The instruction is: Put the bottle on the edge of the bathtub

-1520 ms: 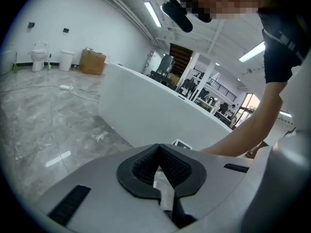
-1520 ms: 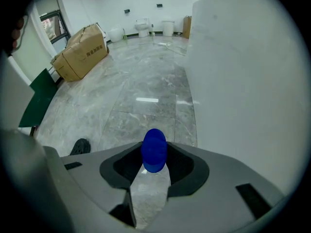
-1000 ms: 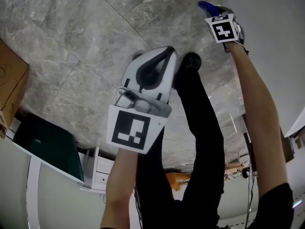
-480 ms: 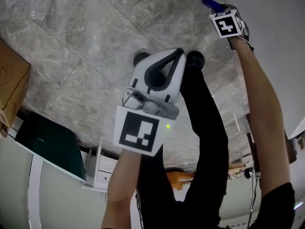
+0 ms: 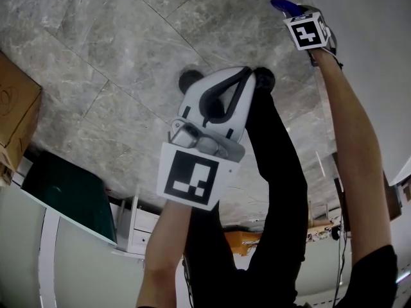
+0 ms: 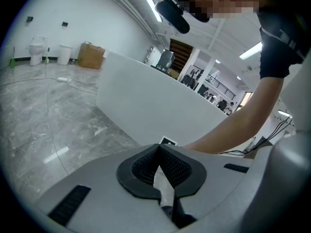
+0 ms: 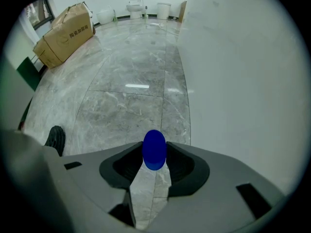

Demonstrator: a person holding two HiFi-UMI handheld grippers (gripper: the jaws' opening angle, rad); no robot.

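Right gripper view: jaws clamped on the blue bottle [image 7: 154, 149].
The right gripper [image 7: 154, 155] holds it above the grey marble floor [image 7: 126, 101], beside the white bathtub wall [image 7: 233, 62]; the left gripper [image 6: 158, 148] has its jaws pressed together, empty.

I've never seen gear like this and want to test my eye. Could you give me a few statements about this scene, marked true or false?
1. The right gripper holds a blue bottle. True.
2. The left gripper holds something too. False: its jaws are shut together with nothing between them.
3. The floor is grey, marbled tile. True.
4. A cardboard box rests on top of the right gripper. False: it lies on the floor, well away from both grippers.
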